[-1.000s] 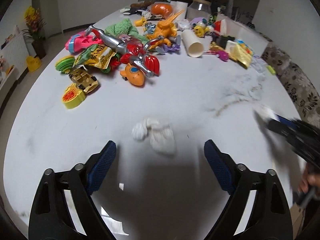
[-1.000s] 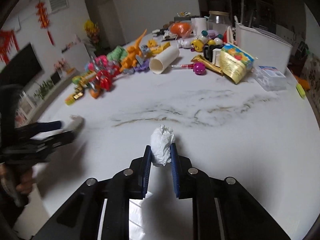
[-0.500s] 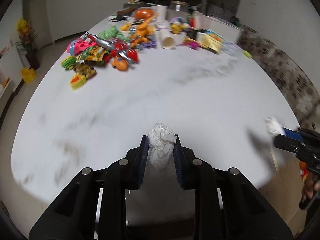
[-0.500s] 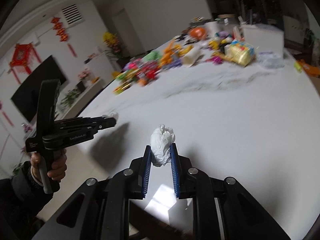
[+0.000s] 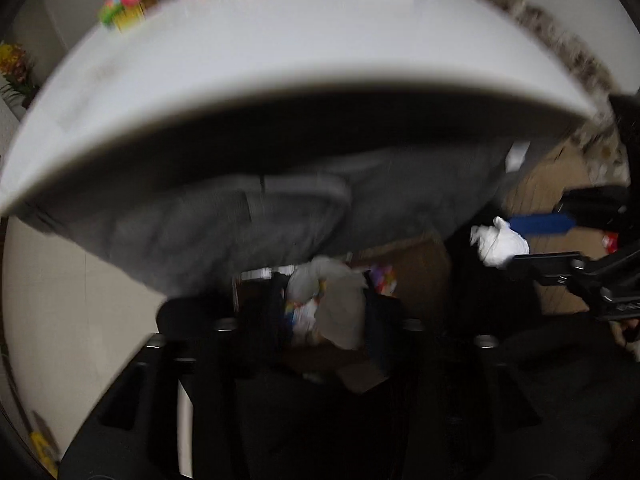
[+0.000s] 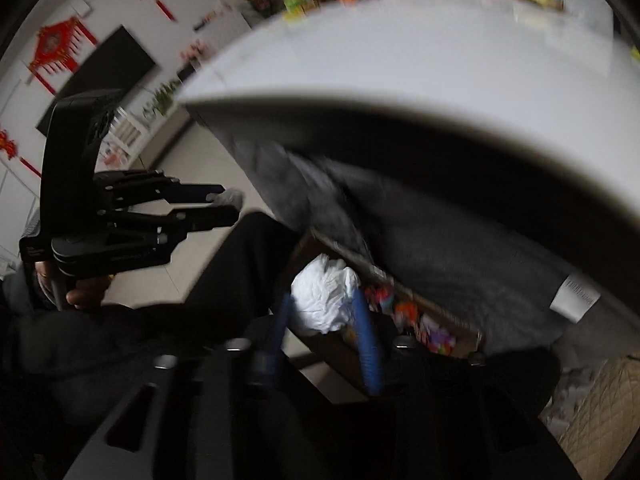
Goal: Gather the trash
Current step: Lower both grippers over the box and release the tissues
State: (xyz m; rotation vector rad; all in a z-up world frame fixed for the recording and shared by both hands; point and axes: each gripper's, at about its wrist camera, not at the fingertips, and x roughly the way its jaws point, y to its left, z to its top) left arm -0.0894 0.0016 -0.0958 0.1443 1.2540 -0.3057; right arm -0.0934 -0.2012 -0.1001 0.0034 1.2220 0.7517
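A crumpled white tissue (image 6: pixel 326 298) sits between the blue fingers of the right gripper (image 6: pixel 326 320), whose jaws are opening, poised over a brown cardboard box (image 6: pixel 448 330) below the tabletop (image 6: pixel 440 60) edge. The left gripper (image 5: pixel 326 308) hangs just beside it with a second tissue wad (image 5: pixel 340 304) between its dark fingers, jaws likewise opening; blur hides whether the pads press on it. To do the drop well, each wad should be released squarely over the box mouth, clear of the grey cloth (image 6: pixel 460 248) hanging beside it, and the jaws spread fully so nothing clings. The box already holds colourful wrappers (image 6: pixel 404 312).
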